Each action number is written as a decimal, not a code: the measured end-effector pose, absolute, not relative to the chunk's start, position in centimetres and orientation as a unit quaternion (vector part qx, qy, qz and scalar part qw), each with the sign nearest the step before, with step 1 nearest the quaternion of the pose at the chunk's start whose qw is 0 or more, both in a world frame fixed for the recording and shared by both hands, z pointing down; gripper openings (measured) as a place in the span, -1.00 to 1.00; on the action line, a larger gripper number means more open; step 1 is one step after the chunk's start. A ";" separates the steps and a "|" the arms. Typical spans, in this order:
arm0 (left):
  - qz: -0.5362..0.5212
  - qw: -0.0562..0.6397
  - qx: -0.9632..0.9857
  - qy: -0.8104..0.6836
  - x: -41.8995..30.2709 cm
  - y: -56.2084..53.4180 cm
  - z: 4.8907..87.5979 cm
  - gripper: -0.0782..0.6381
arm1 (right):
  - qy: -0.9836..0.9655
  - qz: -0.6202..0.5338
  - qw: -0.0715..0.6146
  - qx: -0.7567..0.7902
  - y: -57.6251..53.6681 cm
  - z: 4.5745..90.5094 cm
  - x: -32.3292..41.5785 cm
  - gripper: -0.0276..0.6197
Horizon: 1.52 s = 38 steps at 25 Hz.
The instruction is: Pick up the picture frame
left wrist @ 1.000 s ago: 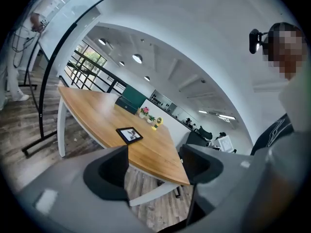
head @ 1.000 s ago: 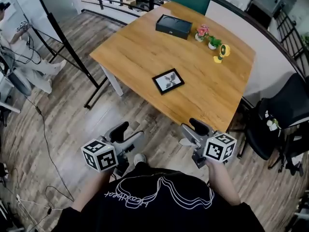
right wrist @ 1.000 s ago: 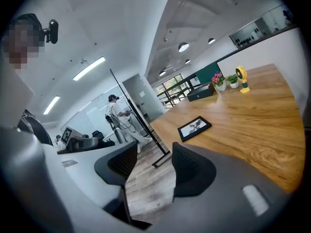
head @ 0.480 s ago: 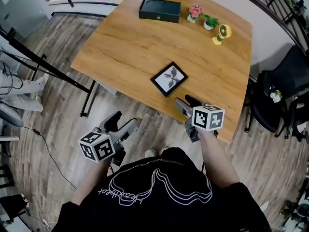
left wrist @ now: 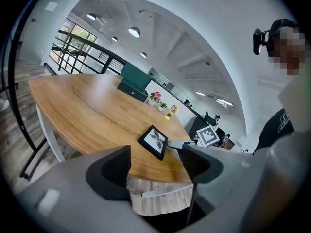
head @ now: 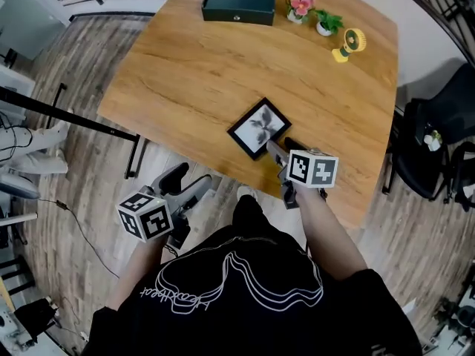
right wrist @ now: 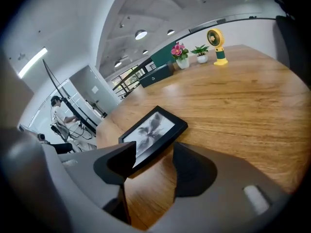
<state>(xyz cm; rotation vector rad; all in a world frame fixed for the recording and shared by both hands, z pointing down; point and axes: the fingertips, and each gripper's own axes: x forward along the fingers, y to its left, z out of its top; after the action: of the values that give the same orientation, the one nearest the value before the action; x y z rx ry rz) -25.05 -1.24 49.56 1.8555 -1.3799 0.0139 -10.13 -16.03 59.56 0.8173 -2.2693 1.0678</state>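
Note:
A black picture frame (head: 258, 127) with a grey leaf print lies flat on the wooden table (head: 200, 65), near its front edge. My right gripper (head: 281, 147) is open just over the table, its tips right at the frame's near corner. In the right gripper view the frame (right wrist: 151, 131) fills the space just ahead of the jaws, with its near edge partly behind the left jaw. My left gripper (head: 187, 180) hangs open over the floor, below the table edge and left of the frame. Past its jaws, the left gripper view catches the frame (left wrist: 153, 141) and the right gripper's marker cube (left wrist: 208, 135).
Along the table's far side stand a dark green box (head: 238, 4), two small potted plants (head: 312, 13) and a yellow desk fan (head: 349, 44). A black office chair (head: 438, 147) stands to the right. Black stand legs (head: 67, 113) and cables cross the wooden floor at the left.
The person has stepped up to the table. My right gripper has moved forward over the table edge up to the frame's near corner. The left gripper stays low over the floor.

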 end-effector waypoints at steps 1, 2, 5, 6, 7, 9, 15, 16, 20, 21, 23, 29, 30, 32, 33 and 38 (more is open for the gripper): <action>0.008 0.404 0.734 -0.546 -25.4 -1.9 49.7 0.15 | -0.829 0.396 0.252 0.304 -16.3 59.9 -10.1 -0.15; 0.007 0.404 0.733 -0.548 -25.8 -2.6 49.7 0.14 | -0.827 0.396 0.257 0.306 -16.6 60.1 -10.1 -0.15; 0.002 0.403 0.726 -0.557 -27.1 -4.4 49.5 0.13 | -0.825 0.384 0.280 0.307 -17.0 60.3 -10.2 -0.15; 0.005 0.402 0.725 -0.559 -27.4 -4.9 49.6 0.13 | -0.824 0.382 0.285 0.306 -17.0 60.4 -10.3 -0.15; 0.011 0.401 0.726 -0.558 -27.5 -5.3 49.7 0.13 | -0.823 0.383 0.288 0.304 -17.0 60.5 -10.4 -0.15; 0.022 0.400 0.732 -0.552 -27.5 -6.0 49.8 0.13 | -0.818 0.388 0.297 0.305 -16.8 60.6 -10.4 -0.15; 0.042 0.411 0.754 -0.511 -27.5 -7.8 50.8 0.13 | -0.803 0.381 0.324 0.324 -16.7 60.9 -10.5 -0.16; 0.051 0.408 0.761 -0.502 -27.6 -8.3 51.0 0.13 | -0.800 0.376 0.329 0.330 -16.7 61.0 -10.5 -0.16; 0.079 0.399 0.788 -0.461 -28.4 -10.5 51.8 0.13 | -0.789 0.355 0.343 0.367 -17.0 61.3 -10.7 -0.17; 0.084 0.400 0.795 -0.448 -28.6 -10.9 52.0 0.13 | -0.786 0.353 0.340 0.378 -17.0 61.4 -10.8 -0.16; 0.099 0.399 0.811 -0.417 -28.7 -11.5 52.0 0.13 | -0.776 0.350 0.335 0.404 -17.0 61.5 -10.8 -0.16; 0.128 0.392 0.843 -0.346 -29.9 -13.7 52.1 0.13 | -0.745 0.355 0.327 0.461 -17.5 61.8 -10.5 -0.17; 0.127 0.393 0.846 -0.338 -30.1 -14.0 52.2 0.13 | -0.741 0.359 0.323 0.467 -17.5 61.8 -10.4 -0.18; 0.129 0.393 0.852 -0.322 -30.4 -14.7 52.3 0.13 | -0.734 0.367 0.311 0.479 -17.8 61.7 -10.1 -0.22; 0.131 0.392 0.855 -0.314 -30.5 -15.0 52.3 0.13 | -0.730 0.372 0.304 0.486 -17.9 61.7 -9.9 -0.25; 0.139 0.392 0.863 -0.286 -30.6 -15.7 52.5 0.12 | -0.717 0.412 0.263 0.498 -17.8 61.6 -10.1 -0.45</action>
<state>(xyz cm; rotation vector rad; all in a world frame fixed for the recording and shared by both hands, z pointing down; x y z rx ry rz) -30.55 -15.73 52.54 2.1921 -0.7267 0.3532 -10.11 -17.83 61.59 1.3465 -1.9390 1.1131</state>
